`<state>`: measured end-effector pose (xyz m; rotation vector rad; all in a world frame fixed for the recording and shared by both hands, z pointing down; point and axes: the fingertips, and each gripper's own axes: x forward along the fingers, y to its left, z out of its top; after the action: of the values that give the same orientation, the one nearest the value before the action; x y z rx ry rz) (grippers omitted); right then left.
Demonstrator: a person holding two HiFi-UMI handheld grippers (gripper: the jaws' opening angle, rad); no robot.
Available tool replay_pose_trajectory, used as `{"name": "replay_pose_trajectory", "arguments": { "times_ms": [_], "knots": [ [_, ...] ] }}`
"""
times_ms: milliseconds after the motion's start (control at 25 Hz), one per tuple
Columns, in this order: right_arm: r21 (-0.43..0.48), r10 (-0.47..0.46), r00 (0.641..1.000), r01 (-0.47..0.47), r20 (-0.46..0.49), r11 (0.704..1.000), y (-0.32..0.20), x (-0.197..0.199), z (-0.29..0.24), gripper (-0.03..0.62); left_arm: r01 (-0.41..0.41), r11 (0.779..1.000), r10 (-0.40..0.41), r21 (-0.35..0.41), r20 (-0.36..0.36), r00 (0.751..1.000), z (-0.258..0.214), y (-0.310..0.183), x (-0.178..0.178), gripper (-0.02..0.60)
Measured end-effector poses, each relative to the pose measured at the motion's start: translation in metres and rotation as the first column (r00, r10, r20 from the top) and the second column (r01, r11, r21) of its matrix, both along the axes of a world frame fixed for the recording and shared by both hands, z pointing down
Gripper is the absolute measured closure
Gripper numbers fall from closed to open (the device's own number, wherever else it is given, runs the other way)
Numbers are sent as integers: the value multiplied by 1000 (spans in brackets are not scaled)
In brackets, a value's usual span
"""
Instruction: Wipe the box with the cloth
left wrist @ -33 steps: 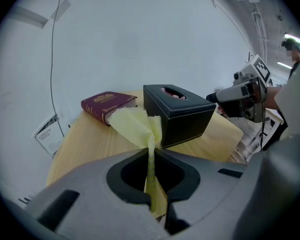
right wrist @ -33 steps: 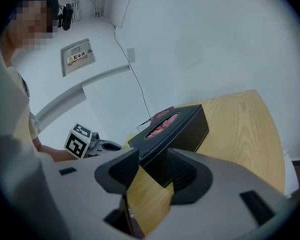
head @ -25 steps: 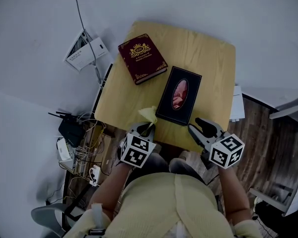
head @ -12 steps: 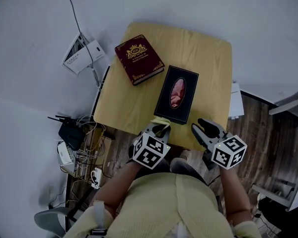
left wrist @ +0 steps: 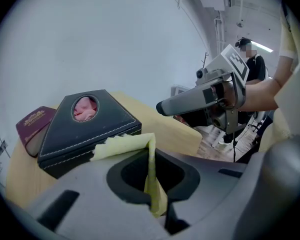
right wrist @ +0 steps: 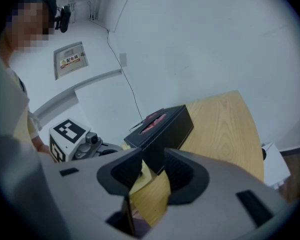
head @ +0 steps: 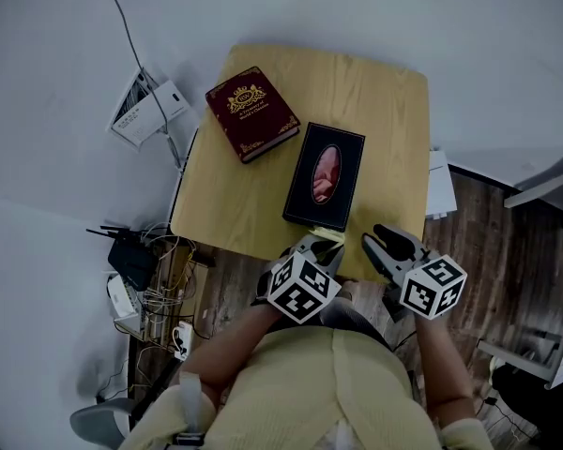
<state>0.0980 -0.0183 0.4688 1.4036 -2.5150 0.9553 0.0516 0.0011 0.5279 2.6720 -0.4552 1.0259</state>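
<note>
A black tissue box (head: pixel 325 175) with an oval opening showing pink tissue lies on the wooden table (head: pixel 385 101). My left gripper (head: pixel 323 247) is shut on a pale yellow cloth (head: pixel 327 236) at the box's near end. In the left gripper view the cloth (left wrist: pixel 140 146) is pinched between the jaws and flops toward the box (left wrist: pixel 85 129). I cannot tell whether cloth and box touch. My right gripper (head: pixel 383 242) hovers just right of it at the table's near edge, open with nothing between its jaws. In the right gripper view the box (right wrist: pixel 162 129) lies just ahead.
A dark red book (head: pixel 251 112) lies on the table left of the box. On the floor to the left are a router with tangled cables (head: pixel 136 251) and papers (head: pixel 141 111). White sheets (head: pixel 441 186) lie off the table's right edge.
My left gripper has carried the cloth to the right along the table's near edge, from off the box's near left corner to its near end. The right gripper has stayed put.
</note>
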Motion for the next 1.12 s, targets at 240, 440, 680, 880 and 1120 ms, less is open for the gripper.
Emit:
{"name": "replay_pose_trajectory", "arguments": {
  "times_ms": [240, 440, 680, 880, 1120],
  "knots": [
    [0, 11, 1000, -11, 3, 1000, 5, 9, -2, 445, -77, 997, 77, -21, -15, 997, -1, 17, 21, 552],
    [3, 19, 1000, -19, -22, 1000, 5, 22, -3, 445, -146, 989, 143, -31, -69, 987, -20, 35, 41, 552],
    [30, 0, 999, 1, -43, 1000, -7, 33, -9, 444, -93, 994, 99, 48, -123, 987, -55, 29, 31, 552],
    [53, -55, 996, 59, -69, 997, -25, 28, -13, 444, 95, 991, -80, 89, -155, 985, -75, 1, -9, 552],
    [80, -126, 987, 135, -101, 988, -56, 22, -18, 440, 313, 939, -287, 143, -175, 942, -81, -26, -60, 552]
  ]
}}
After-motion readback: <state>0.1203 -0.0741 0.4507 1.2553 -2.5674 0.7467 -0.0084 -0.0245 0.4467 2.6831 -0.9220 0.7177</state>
